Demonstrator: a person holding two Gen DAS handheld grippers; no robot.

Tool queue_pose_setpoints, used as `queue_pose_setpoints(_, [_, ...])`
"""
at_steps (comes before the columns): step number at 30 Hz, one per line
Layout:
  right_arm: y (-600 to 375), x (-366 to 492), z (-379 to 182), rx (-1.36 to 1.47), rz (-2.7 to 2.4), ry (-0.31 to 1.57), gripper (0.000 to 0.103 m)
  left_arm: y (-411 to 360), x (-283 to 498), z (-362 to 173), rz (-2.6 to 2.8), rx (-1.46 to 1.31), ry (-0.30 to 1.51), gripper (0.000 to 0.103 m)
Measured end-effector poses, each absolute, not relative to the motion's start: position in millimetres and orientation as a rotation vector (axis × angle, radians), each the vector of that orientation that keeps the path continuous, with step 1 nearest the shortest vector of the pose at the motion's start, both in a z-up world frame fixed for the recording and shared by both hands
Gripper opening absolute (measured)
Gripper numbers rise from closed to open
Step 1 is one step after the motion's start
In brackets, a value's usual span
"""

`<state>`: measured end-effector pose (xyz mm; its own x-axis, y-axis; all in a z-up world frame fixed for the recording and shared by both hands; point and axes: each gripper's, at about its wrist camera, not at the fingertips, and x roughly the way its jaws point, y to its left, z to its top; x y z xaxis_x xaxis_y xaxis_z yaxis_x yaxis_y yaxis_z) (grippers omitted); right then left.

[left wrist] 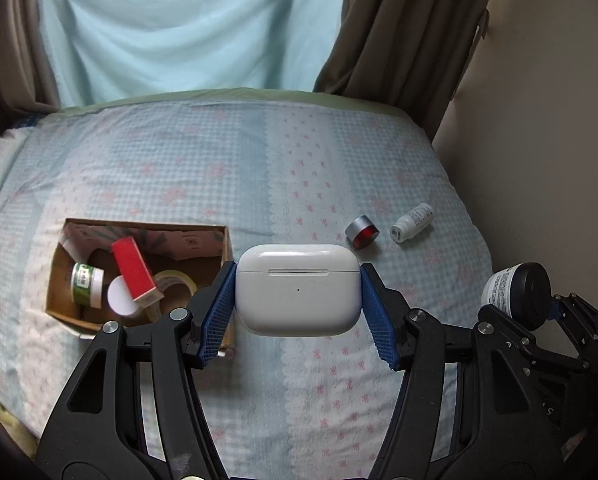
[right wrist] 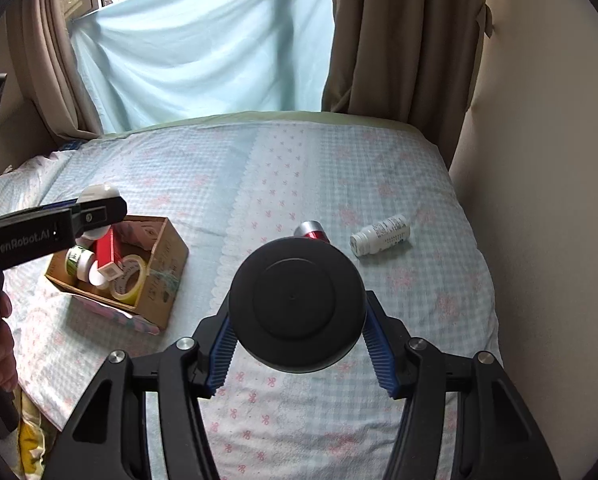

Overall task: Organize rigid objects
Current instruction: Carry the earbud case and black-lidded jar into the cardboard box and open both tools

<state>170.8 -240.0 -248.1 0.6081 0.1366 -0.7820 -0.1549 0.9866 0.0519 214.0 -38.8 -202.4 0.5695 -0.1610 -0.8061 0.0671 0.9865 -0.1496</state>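
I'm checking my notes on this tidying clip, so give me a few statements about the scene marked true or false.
1. The left gripper holds a white earbud case between its fingers. True.
2. The right gripper is empty. False: it grips a jar with a black lid.
3. The cardboard box already holds a red box and a roll of tape. True.
4. The white pill bottle stands upright in the box. False: it lies on its side on the bedspread.
5. A small red and silver cap lies on the bed near the bottle. True.
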Motion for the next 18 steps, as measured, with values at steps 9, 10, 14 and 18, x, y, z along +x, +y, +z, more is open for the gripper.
queue_pose_setpoints(9, [-169, 167, -205, -0.039, 0.304, 0.882, 0.054, 57, 183, -166, -0.017, -0.163, 0.916, 0.057])
queue_pose_setpoints(10, [-160, 167, -202, -0.043, 0.313, 0.884, 0.054, 69, 181, -165, -0.01, -0.165, 0.914, 0.057])
queue_pose_setpoints(14, [-124, 170, -192, -0.034, 0.325, 0.902, 0.054, 116, 178, -166, -0.011, -0.164, 0.918, 0.057])
queue_pose_setpoints(18, [-88, 173, -185, 0.008, 0.301, 0.932, 0.054, 165, 176, -176, -0.024, -0.153, 0.956, 0.057])
